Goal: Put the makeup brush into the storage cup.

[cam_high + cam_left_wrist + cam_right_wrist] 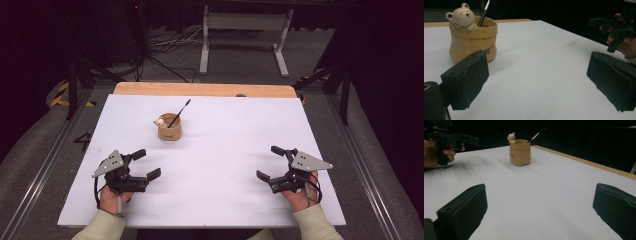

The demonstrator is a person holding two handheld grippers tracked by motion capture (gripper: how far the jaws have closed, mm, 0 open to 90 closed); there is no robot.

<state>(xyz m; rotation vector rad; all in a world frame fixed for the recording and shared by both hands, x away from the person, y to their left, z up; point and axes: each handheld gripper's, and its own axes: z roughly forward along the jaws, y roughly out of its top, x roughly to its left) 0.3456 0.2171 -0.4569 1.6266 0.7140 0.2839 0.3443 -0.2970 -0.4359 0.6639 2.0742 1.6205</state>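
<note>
Tan pot [169, 131] (pen [179, 113] inside) untouched.

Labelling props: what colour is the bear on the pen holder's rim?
Cream-white, paler than the tan pen holder. The bear shows best in the left gripper view.

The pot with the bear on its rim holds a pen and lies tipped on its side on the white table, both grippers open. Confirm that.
Wrong in one respect: the pot stands upright, not tipped, as the left gripper view shows. The rest holds: the bear hangs on its rim, the pen stands in it, and the left gripper and right gripper have their jaws open.
</note>
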